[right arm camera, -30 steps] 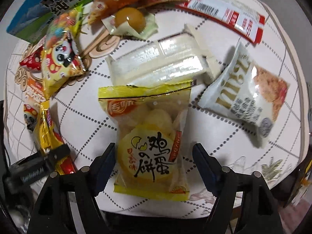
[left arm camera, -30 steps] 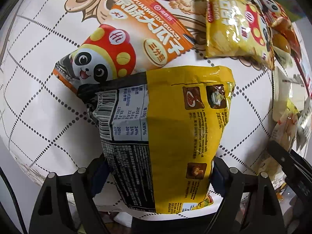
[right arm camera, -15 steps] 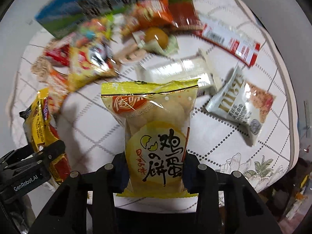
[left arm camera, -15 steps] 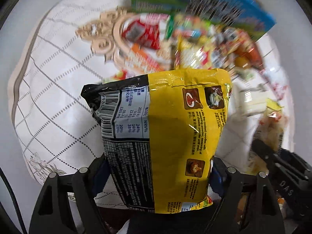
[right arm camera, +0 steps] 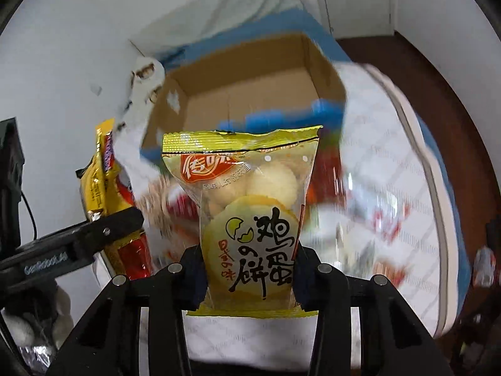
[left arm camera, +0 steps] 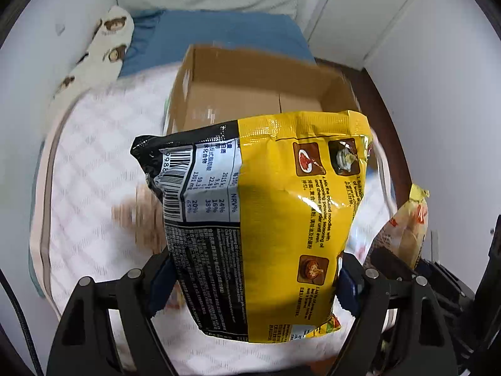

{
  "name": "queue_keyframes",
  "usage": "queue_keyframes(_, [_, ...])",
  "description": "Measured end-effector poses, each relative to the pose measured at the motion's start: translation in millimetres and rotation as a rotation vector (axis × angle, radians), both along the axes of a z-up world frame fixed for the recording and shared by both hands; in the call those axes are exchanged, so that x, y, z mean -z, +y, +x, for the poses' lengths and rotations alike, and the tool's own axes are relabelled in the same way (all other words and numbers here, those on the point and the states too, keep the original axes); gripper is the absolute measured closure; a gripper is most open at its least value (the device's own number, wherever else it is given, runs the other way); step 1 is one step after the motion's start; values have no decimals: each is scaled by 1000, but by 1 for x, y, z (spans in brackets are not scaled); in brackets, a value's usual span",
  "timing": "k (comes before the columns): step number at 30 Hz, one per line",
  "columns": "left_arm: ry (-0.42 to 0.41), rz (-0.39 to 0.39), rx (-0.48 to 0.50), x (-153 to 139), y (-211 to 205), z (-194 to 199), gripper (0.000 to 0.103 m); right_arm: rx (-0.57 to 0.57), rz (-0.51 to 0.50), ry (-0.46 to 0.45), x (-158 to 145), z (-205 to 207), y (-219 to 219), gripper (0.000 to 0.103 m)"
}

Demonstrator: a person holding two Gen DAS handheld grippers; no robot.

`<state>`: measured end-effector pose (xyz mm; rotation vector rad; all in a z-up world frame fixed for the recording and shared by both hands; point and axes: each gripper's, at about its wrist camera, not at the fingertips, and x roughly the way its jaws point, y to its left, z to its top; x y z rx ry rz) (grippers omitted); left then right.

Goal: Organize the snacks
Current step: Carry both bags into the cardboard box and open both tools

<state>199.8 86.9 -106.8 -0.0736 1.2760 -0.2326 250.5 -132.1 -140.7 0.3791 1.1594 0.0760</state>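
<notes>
Between the two fingers of the left gripper (left arm camera: 250, 282) stands a yellow and black noodle packet (left arm camera: 269, 219), upright, with its barcode and its nutrition table turned to the camera; the blue pads (left arm camera: 158, 285) press on both of its sides, so the gripper clamps it. Behind the packet is an open cardboard box (left arm camera: 250, 87), which sits on a white quilted bed cover (left arm camera: 94, 169), and the inside of the box looks bare as far as the view shows it. At the right edge of the left wrist view the second snack is partly visible. The right gripper (right arm camera: 249, 279) holds an egg cracker bag (right arm camera: 247, 213), pale yellow with round crackers behind a clear window; its jaws have just been closing and now they pinch the lower part of the bag. In the right wrist view the same box (right arm camera: 250, 94) is behind the bag, and the noodle packet (right arm camera: 103, 188) appears at the left in the other gripper. The snacks on the bed are only a blur.
</notes>
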Motion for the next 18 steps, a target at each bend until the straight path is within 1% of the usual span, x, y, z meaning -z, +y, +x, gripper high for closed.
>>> queue_keyframes(1, [3,-2,-5,-3,-4,23,20,-3,-7,-9,-4,21,-5,58])
queue_keyframes(2, [8,-2,-9,4,-9,44,20,-5,-10,-14,-5,38,-9,58])
queue_keyframes(3, [20,-1,-12,6,-14,66,20,-7,-14,-14,-3,63,-14,58])
queue_keyframes(5, [44,5,-19,13,-26,108,20,-9,-9,-6,4,99,-21,58])
queue_keyframes(7, [67,16,-26,21,-34,136,20,-15,-8,10,11,138,-26,58])
queue_keyframes(8, [82,24,-25,34,-36,154,20,-21,-12,21,18,159,-28,58])
queue_keyframes(11, [151,41,-23,79,-42,207,20,-33,-17,56,41,202,-33,58])
queue_keyframes(13, [195,53,-26,101,-46,229,20,-45,-24,89,63,230,-35,58])
queue_keyframes(14, [210,55,-28,105,-49,233,20,-50,-22,105,74,241,-35,58])
queue_keyframes(15, [231,59,-32,115,-51,240,20,-54,-21,122,86,251,-36,58])
queue_keyframes(18, [270,79,-28,136,-59,254,20,-68,-25,156,111,273,-36,58])
